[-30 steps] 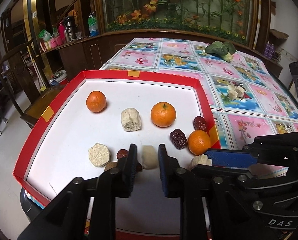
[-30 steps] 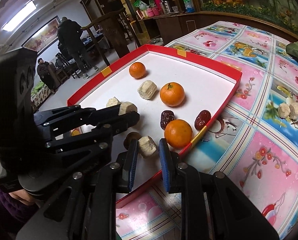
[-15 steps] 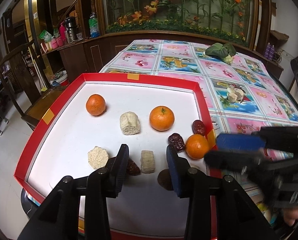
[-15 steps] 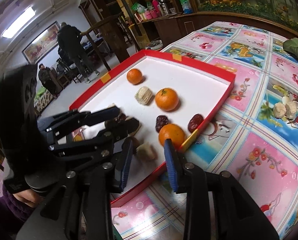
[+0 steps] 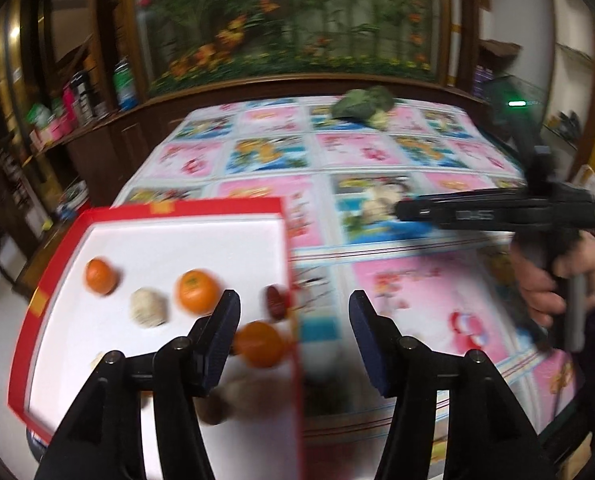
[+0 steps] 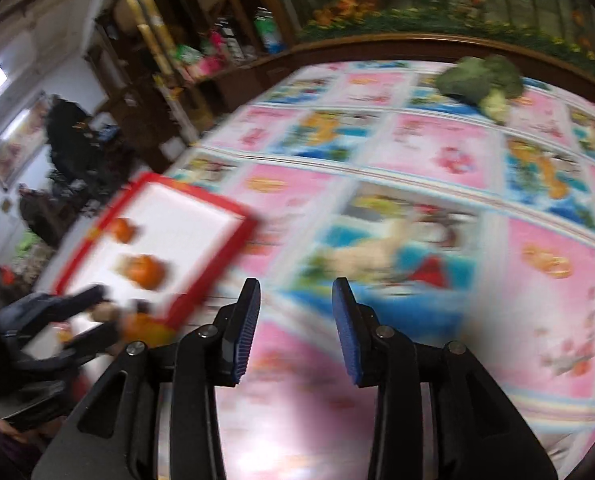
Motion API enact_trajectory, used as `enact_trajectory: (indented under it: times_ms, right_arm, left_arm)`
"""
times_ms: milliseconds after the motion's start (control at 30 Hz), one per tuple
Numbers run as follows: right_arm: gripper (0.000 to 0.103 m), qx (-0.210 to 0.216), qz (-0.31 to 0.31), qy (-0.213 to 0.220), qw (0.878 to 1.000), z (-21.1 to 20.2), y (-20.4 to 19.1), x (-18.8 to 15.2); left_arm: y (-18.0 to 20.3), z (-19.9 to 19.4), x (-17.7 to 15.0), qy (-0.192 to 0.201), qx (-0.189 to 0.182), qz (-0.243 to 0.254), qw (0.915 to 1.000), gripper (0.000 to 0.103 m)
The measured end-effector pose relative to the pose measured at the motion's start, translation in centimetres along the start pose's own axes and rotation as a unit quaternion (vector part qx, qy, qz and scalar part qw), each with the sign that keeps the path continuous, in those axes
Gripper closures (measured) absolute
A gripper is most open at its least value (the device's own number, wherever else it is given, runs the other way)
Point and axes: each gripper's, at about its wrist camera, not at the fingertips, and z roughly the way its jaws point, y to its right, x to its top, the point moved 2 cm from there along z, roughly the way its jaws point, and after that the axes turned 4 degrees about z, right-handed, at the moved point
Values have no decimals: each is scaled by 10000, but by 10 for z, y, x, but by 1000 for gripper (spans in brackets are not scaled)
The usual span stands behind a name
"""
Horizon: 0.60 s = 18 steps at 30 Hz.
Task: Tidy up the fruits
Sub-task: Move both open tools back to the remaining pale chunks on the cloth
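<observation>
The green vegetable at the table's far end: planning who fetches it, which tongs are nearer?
Right, probably. The right tongs point toward the green vegetable; the left tongs sit back at the red tray.

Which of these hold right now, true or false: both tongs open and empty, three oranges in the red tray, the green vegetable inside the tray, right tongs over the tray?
1. Both tongs are open and empty. True: the left tongs and right tongs stand apart with nothing between them.
2. Three oranges lie in the red tray. True: far orange, middle orange, near orange.
3. The green vegetable is in the tray. False: it lies on the tablecloth at the far end.
4. The right tongs are over the tray. False: they are over the tablecloth.
</observation>
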Motion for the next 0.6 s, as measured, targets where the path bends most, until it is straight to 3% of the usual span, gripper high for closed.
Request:
enact_trajectory:
  times_ms: [167, 333, 600]
  right_arm:
    - [64, -511, 185, -170, 9984, 14, 35, 2]
    - [64, -764, 140, 57, 9970, 21, 35, 9]
    - [64, -590, 100, 55, 9982, 31, 26, 15]
  left_arm:
    - [24, 4, 8, 4, -260, 248, 9994, 46]
    - [31, 8, 9, -48, -290, 282, 9992, 46]
    - [31, 8, 12, -88, -186, 218, 9995, 46]
